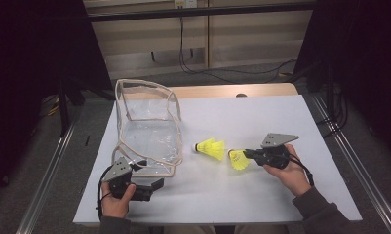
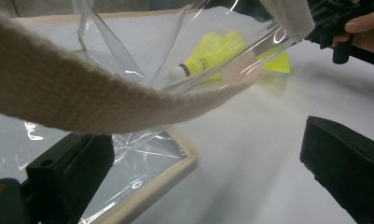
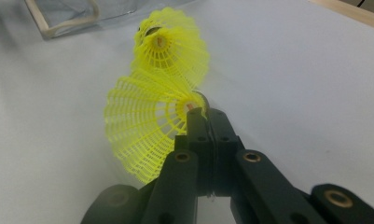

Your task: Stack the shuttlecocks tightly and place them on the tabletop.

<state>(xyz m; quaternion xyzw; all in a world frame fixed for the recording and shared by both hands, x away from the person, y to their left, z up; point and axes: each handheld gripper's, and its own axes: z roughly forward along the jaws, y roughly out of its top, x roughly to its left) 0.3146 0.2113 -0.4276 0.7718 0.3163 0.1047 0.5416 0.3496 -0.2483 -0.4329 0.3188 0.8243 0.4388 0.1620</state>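
The right hand-held gripper (image 3: 201, 114) is closed on the skirt rim of a yellow shuttlecock (image 3: 145, 133), held just over the worktop (image 1: 281, 126). The clear bag (image 1: 146, 129) is found to its left, past a second shuttlecock (image 1: 210, 147), with its strap over the left hand-held gripper (image 1: 151, 187), whose jaws stand wide.

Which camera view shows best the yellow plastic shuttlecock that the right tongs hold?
The right gripper view: the held yellow plastic shuttlecock is close, its mesh skirt pinched by the shut right tongs. The high view shows it small. The left gripper view shows a yellow patch behind the clear plastic bag.
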